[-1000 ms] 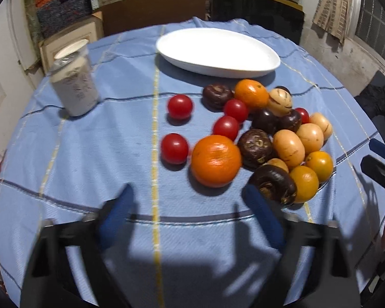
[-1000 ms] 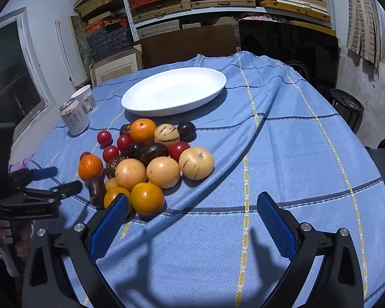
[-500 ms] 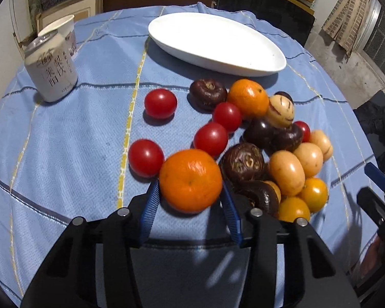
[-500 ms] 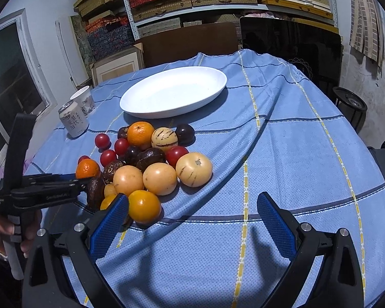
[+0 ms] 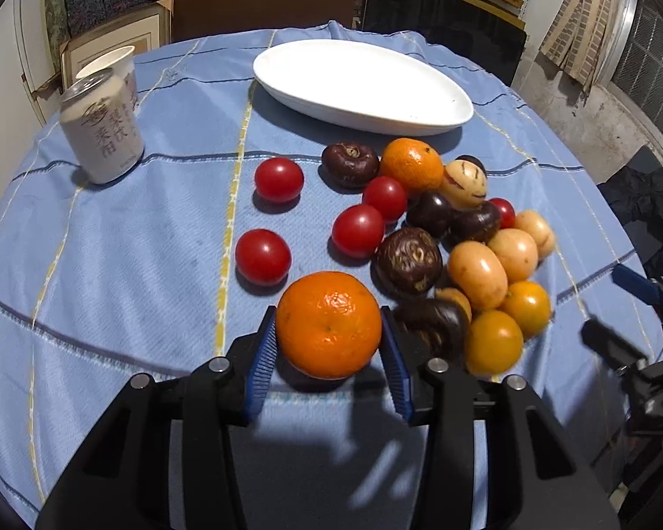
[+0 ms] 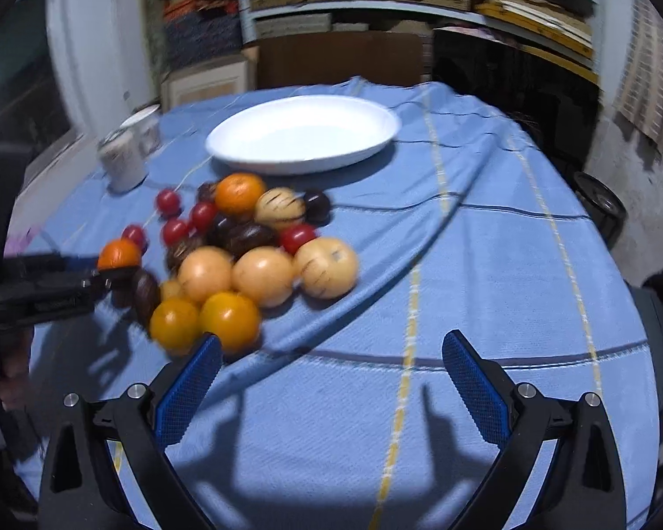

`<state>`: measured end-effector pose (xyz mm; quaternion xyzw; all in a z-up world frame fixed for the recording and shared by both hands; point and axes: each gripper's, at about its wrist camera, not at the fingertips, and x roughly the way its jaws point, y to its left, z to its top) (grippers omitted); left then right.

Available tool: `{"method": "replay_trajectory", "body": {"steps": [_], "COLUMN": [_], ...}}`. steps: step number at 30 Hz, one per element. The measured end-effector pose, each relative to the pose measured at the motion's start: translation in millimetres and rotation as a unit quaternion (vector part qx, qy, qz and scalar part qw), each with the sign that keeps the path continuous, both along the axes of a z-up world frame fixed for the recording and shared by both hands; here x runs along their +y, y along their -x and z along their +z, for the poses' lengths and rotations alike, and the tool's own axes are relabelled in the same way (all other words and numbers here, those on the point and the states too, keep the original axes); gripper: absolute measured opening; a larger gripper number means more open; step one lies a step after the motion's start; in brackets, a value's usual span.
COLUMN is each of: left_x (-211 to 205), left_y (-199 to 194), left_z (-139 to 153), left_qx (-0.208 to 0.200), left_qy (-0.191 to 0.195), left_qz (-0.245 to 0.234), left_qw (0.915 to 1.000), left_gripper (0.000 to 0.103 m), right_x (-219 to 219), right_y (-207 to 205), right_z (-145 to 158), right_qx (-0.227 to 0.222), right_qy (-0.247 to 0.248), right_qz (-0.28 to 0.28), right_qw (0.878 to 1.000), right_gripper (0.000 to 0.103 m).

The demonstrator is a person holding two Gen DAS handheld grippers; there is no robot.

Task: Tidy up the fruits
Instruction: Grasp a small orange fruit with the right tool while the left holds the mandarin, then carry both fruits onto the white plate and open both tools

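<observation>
My left gripper [image 5: 328,355] is shut on a large orange [image 5: 328,324] at the near edge of a pile of fruit: red tomatoes [image 5: 263,257], dark purple fruits [image 5: 409,259], pale yellow fruits [image 5: 477,274] and a second orange [image 5: 412,163]. The held orange also shows in the right wrist view [image 6: 119,254]. A white oval plate [image 5: 362,86] lies empty behind the pile. My right gripper [image 6: 331,375] is open and empty over the blue cloth, just right of the yellow fruits [image 6: 230,320].
A pale drink can [image 5: 104,128] and a white cup [image 5: 110,62] stand at the table's left. The round table has a blue checked cloth [image 6: 486,265]. Shelves, boxes and a dark chair stand behind the table.
My left gripper moved forward and closed on the large orange, which now sits lifted between the pads. My right gripper shifted closer to the yellow fruits and stayed open.
</observation>
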<state>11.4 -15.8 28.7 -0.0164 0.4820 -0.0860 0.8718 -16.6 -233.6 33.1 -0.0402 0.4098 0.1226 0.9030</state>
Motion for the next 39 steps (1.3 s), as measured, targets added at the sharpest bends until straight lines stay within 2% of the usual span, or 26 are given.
{"method": "replay_trajectory", "body": {"steps": [2, 4, 6, 7, 8, 16, 19, 21, 26, 33, 36, 39], "left_x": [1.7, 3.6, 5.7, 6.8, 7.5, 9.6, 11.3, 12.2, 14.2, 14.1, 6.0, -4.1], "left_y": [5.5, 9.8, 12.5, 14.0, 15.0, 18.3, 19.8, 20.4, 22.3, 24.8, 16.0, -4.6], "left_z": [0.2, 0.2, 0.1, 0.4, 0.6, 2.0, 3.2, 4.1, 5.2, 26.1, 46.1, 67.6], "left_qx": [-0.002, -0.004, -0.003, -0.004, -0.005, -0.005, -0.006, -0.007, -0.01, -0.028, -0.048, -0.07], "left_qy": [-0.001, -0.002, 0.003, 0.005, 0.005, 0.01, 0.012, 0.011, 0.009, 0.006, -0.006, -0.018], "left_qz": [0.0, 0.0, -0.002, -0.002, -0.002, -0.007, -0.006, -0.005, -0.003, -0.027, -0.052, -0.07], "left_qw": [1.0, 1.0, 1.0, 1.0, 1.0, 0.9999, 0.9999, 0.9999, 0.9999, 0.9992, 0.9975, 0.995], "left_gripper": [0.043, 0.043, 0.043, 0.043, 0.043, 0.043, 0.043, 0.043, 0.043, 0.043, 0.043, 0.043], "right_x": [11.7, 20.6, 27.7, 30.9, 32.8, 49.3, 53.6, 57.4, 47.7, 16.7, 5.2, 3.5], "right_y": [0.6, -1.8, -4.8, -7.1, -9.0, -20.6, -27.4, -28.5, -27.3, -10.7, -21.6, -43.4], "right_z": [-1.4, -2.0, -2.3, -3.3, -4.5, -11.1, -12.9, -15.0, -13.9, 22.8, 47.9, 68.8], "right_qx": [0.006, 0.007, 0.009, 0.014, 0.019, 0.037, 0.049, 0.044, 0.051, 0.018, -0.006, -0.027], "right_qy": [0.005, 0.015, 0.028, 0.032, 0.036, 0.044, 0.031, 0.045, 0.011, -0.054, -0.071, -0.064], "right_qz": [0.031, 0.047, 0.06, 0.069, 0.076, 0.115, 0.131, 0.131, 0.122, 0.112, 0.107, 0.105], "right_qw": [0.999, 0.999, 0.998, 0.997, 0.996, 0.992, 0.99, 0.989, 0.991, 0.992, 0.992, 0.992], "right_gripper": [0.08, 0.075, 0.064, 0.054, 0.051, 0.05, 0.038, 0.038, 0.038, 0.038, 0.038, 0.038]}}
